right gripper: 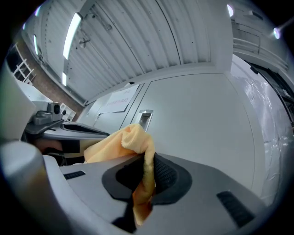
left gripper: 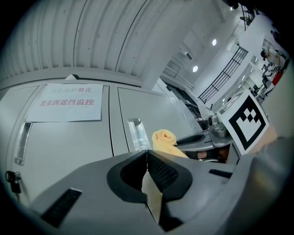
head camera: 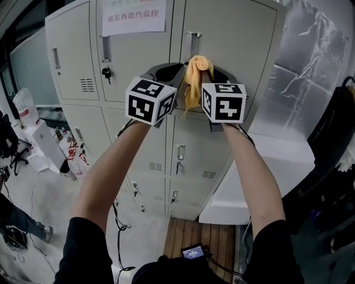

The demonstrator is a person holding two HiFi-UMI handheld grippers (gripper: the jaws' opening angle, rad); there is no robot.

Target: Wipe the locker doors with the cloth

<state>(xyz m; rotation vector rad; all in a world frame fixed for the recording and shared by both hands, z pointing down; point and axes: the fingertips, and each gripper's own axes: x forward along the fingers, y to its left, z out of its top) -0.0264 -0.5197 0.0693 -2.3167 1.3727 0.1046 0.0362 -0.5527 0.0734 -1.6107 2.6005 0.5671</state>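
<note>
- Grey metal lockers [head camera: 233, 33] fill the background, with a white paper notice [head camera: 133, 15] taped across two upper doors
- One cloth [right gripper: 133, 142], soft and orange-yellow, is bunched into a rounded fold at its top, and a loose tail hangs below
- It is held up close to an upper locker door, just under that door's recessed metal handle [head camera: 193, 40]; whether it touches the door cannot be told
- On the right gripper [right gripper: 146, 176], the jaws are clamped on the cloth, with fabric pinched between the ribbed black pads and an end trailing out underneath
- Just beside it, the left gripper [left gripper: 147, 158] has its jaws closed tip to tip, and the cloth lies beyond them
- Both black-and-white marker cubes face the head view, above two bare forearms
- Crinkled clear plastic sheeting [head camera: 310, 72] hangs to the right of the lockers
- Wooden slats [head camera: 199, 236] lie on the floor in front of the lockers
</note>
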